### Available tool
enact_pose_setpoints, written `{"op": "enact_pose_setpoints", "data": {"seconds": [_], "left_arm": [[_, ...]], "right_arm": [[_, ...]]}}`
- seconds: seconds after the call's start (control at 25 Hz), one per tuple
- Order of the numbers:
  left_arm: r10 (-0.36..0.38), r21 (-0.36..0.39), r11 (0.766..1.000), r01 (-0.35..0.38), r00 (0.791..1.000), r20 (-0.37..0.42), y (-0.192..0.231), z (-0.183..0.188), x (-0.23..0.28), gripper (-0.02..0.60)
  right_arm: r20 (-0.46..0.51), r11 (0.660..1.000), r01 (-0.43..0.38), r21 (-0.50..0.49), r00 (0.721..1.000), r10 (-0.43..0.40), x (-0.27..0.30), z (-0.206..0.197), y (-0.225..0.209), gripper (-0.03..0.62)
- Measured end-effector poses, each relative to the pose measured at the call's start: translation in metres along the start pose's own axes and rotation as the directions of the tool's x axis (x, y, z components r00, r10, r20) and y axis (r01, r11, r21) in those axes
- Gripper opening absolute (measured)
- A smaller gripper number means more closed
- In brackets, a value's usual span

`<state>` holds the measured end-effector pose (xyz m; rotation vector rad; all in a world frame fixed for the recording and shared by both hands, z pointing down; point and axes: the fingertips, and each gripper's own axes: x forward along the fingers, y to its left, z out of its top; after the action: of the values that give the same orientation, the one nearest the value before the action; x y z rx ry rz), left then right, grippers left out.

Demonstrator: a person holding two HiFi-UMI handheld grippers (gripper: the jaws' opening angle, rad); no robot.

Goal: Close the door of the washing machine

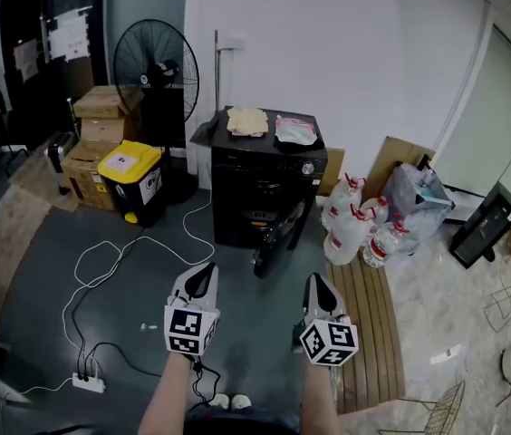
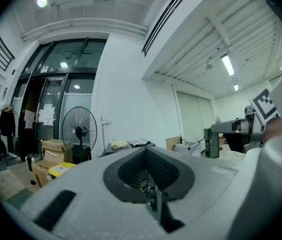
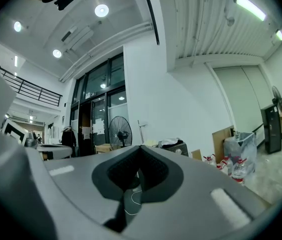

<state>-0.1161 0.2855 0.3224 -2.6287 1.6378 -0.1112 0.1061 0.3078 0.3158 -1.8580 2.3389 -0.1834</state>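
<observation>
The black washing machine [image 1: 266, 184] stands against the white wall, in the middle of the head view. Its door [image 1: 279, 236] hangs open, swung out from the front toward me. A yellow cloth [image 1: 246, 120] and a plastic bag [image 1: 294, 130] lie on its top. My left gripper [image 1: 203, 276] and right gripper [image 1: 319, 285] are held side by side well short of the machine, both pointing at it. Both are shut with nothing between the jaws. In the left gripper view the left gripper [image 2: 146, 149] hides most of the machine. The right gripper [image 3: 141, 148] leaves the washing machine [image 3: 175, 146] just showing over it.
A standing fan [image 1: 156, 66], cardboard boxes [image 1: 100, 130] and a yellow-lidded bin [image 1: 133, 179] are left of the machine. Water bottles [image 1: 355, 225] and a wooden slat board [image 1: 373, 324] lie to its right. A white cable runs across the floor to a power strip [image 1: 88, 383].
</observation>
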Motion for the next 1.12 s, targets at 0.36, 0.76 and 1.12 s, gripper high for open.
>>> {"op": "enact_pose_setpoints", "data": {"seconds": [0.36, 0.76, 1.12], "left_arm": [[-0.024, -0.032, 0.999, 0.024, 1.000, -0.008, -0.004, -0.012, 0.001, 0.048], [-0.048, -0.054, 0.997, 0.049, 0.999, 0.008, 0.000, -0.018, 0.007, 0.248], [-0.069, -0.064, 0.996, 0.069, 0.998, 0.000, 0.012, -0.023, 0.022, 0.256]], "right_arm": [[-0.012, 1.000, 0.001, -0.008, 1.000, -0.001, -0.002, -0.007, 0.001, 0.012], [-0.010, 1.000, 0.020, 0.004, 1.000, -0.020, 0.004, -0.009, -0.002, 0.012], [-0.013, 0.999, 0.038, 0.003, 0.999, -0.038, 0.019, -0.012, -0.001, 0.012]]}}
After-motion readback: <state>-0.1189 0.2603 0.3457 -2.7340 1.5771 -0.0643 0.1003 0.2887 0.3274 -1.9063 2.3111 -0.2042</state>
